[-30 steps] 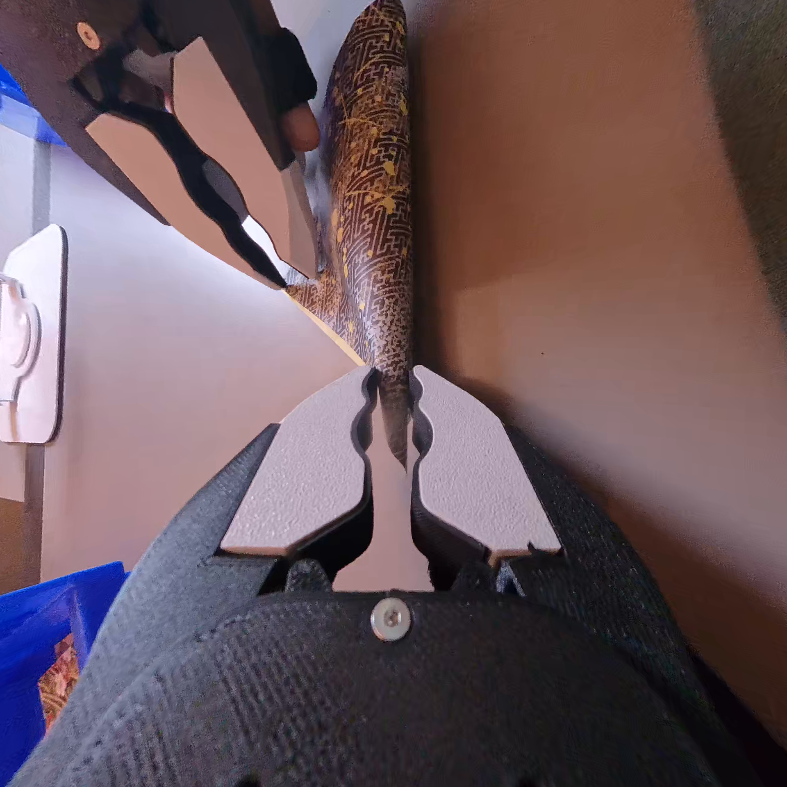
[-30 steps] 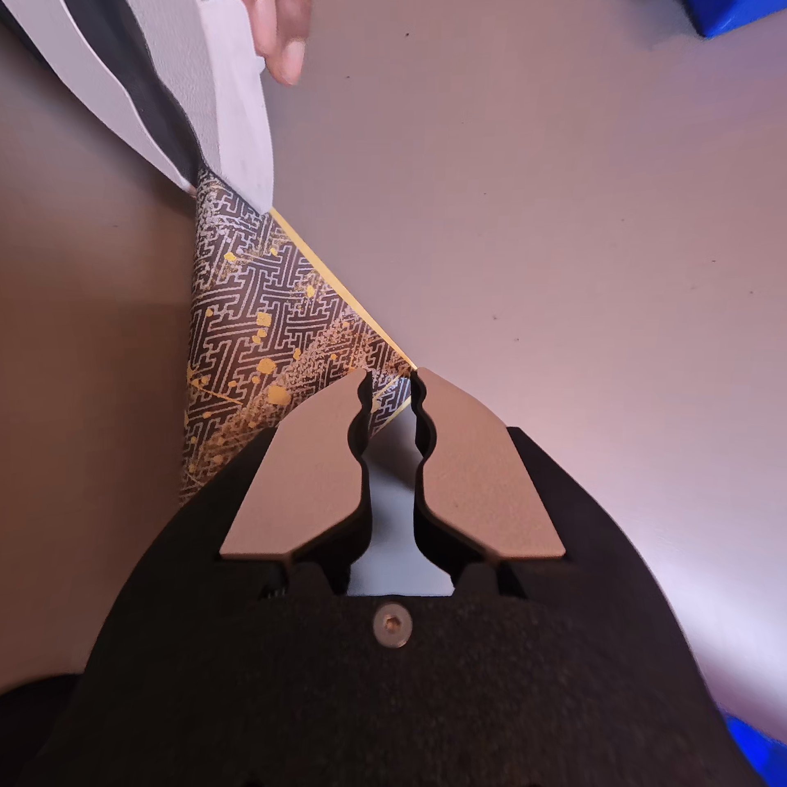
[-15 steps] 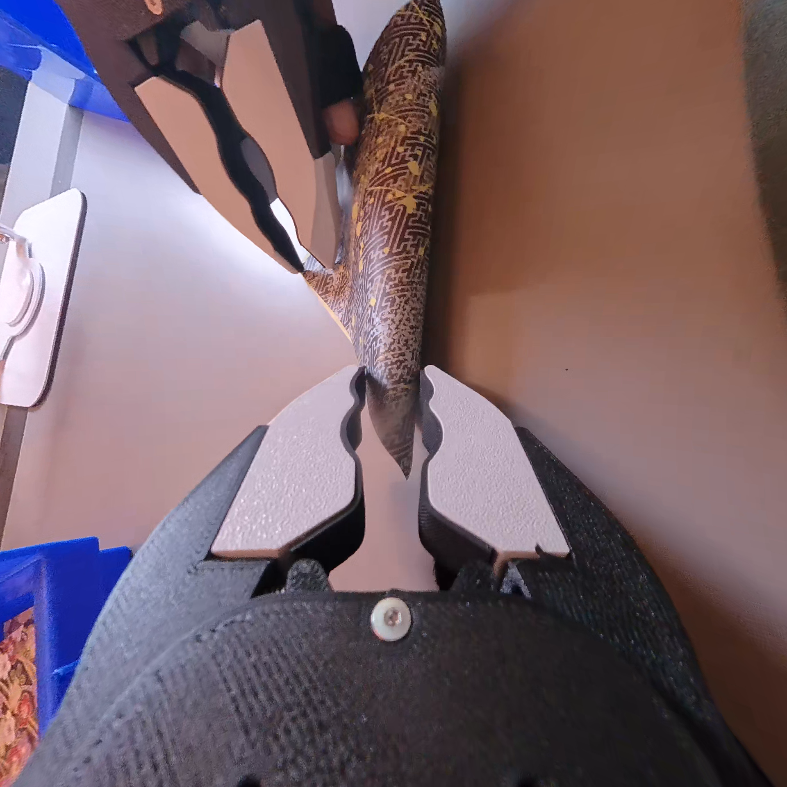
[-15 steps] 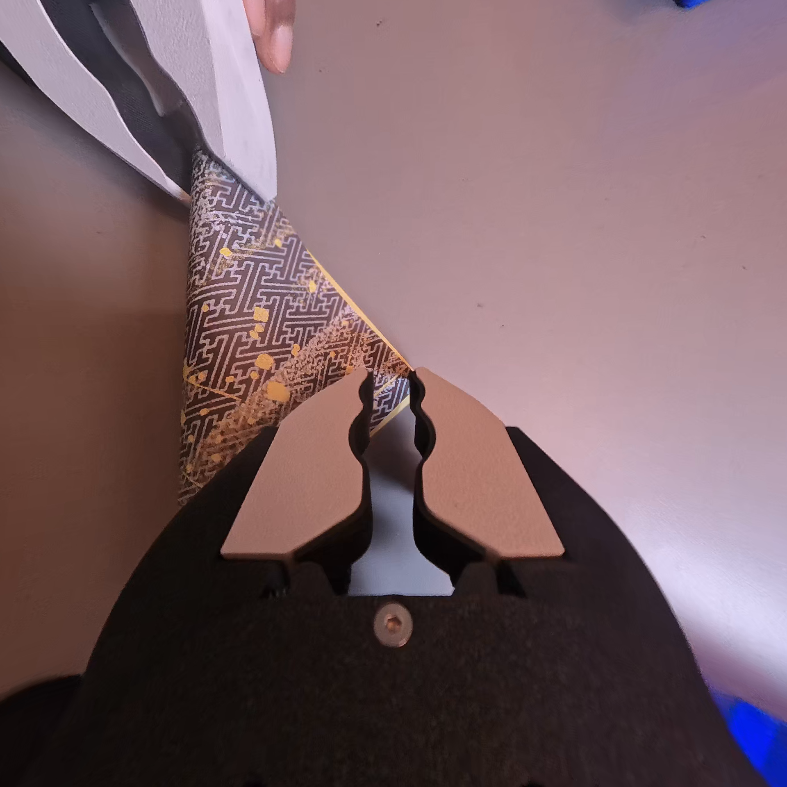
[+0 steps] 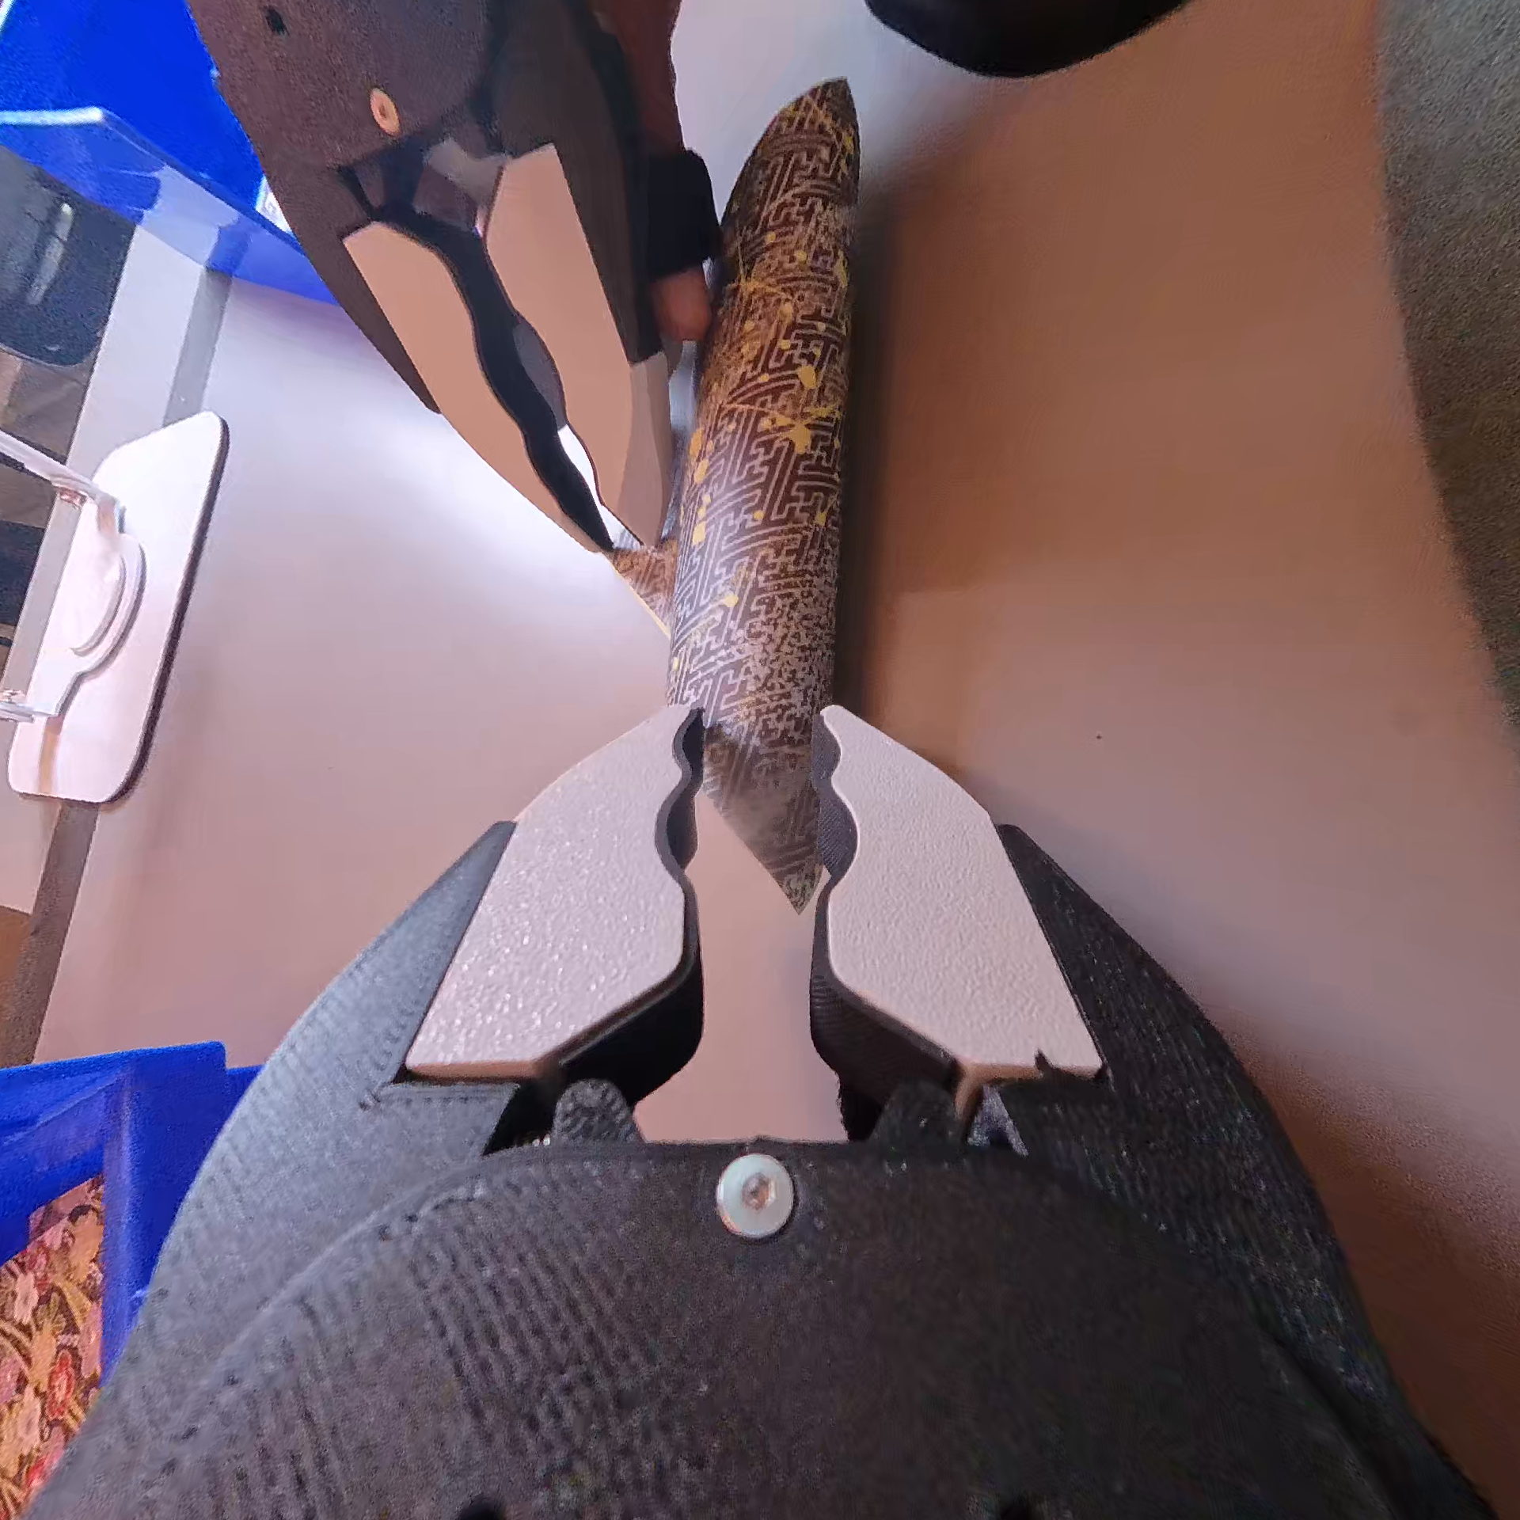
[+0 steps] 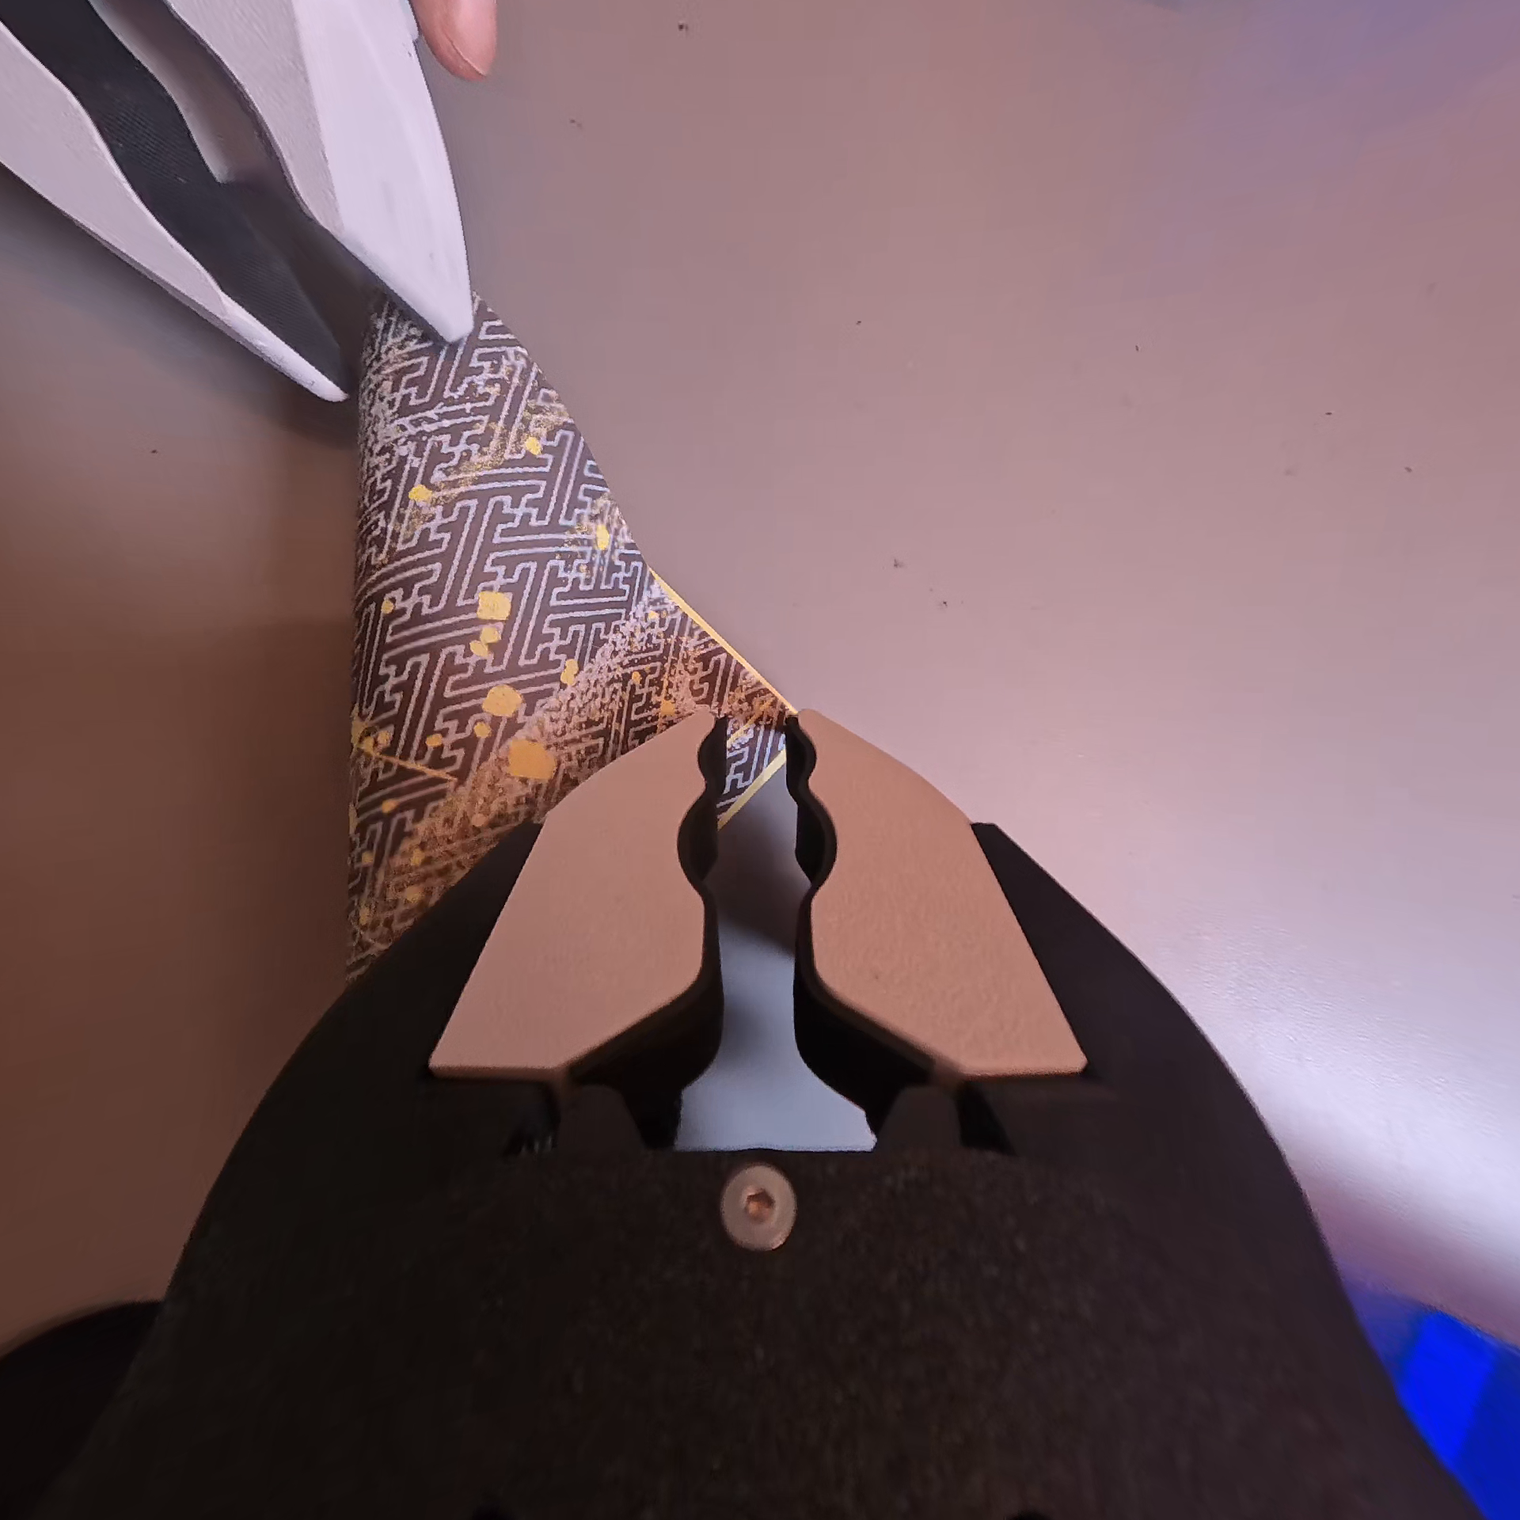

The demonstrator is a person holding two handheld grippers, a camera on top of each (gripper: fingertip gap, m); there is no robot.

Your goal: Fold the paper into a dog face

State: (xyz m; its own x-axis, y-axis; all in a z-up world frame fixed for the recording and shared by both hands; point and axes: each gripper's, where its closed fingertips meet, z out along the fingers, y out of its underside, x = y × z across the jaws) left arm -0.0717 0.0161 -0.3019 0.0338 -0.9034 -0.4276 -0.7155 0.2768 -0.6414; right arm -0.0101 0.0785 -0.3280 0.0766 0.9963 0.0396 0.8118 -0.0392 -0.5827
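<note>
The left gripper [image 5: 757, 732] is holding its fingers narrowly parted around a pointed corner of the patterned paper [image 5: 765, 510], whose tip is lying in the gap between them. The paper is curving over the white table [image 5: 370, 658] toward twelve o'clock. At eleven o'clock, the right gripper [image 5: 613, 539] is pressing its tips at the paper's other corner, its fingers [image 6: 888, 864] sitting slightly apart over the gold edge. A blue bin [image 5: 123, 1151] is sitting at eight o'clock.
</note>
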